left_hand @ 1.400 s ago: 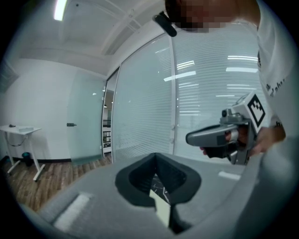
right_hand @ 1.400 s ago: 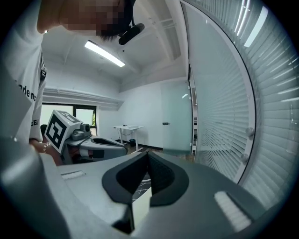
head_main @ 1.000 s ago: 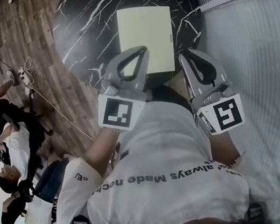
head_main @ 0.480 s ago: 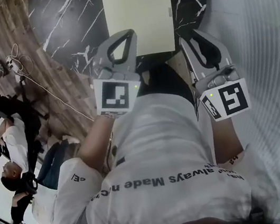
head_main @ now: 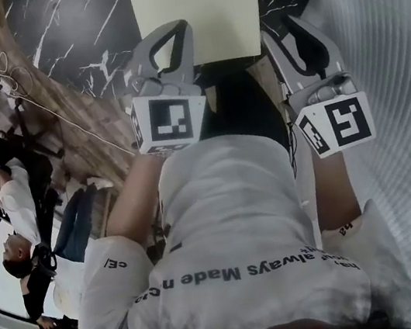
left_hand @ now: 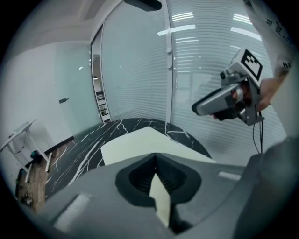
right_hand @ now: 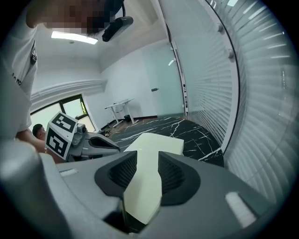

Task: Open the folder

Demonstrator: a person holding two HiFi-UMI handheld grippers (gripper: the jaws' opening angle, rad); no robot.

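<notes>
The folder lies flat and closed on the black marble table, straight ahead of you, its near edge towards your chest. It is pale yellow and nothing is resting on it.

Your left gripper is pressed together: in the left gripper view the two tips meet at a point and leave only a thin slit lower down, where a sliver of the folder shows through. Nothing is pinched there. In the head view this gripper sits over the folder's near left part. I cannot tell whether it touches the cover.

Your right gripper is spread, and its jaws have just been opening. In the right gripper view the folder shows through the wide gap, but it lies on the table beyond the jaws and the pads are not pressing on it. In the head view this gripper is just beside the folder's near right corner, next to the glass wall with its blinds.
</notes>
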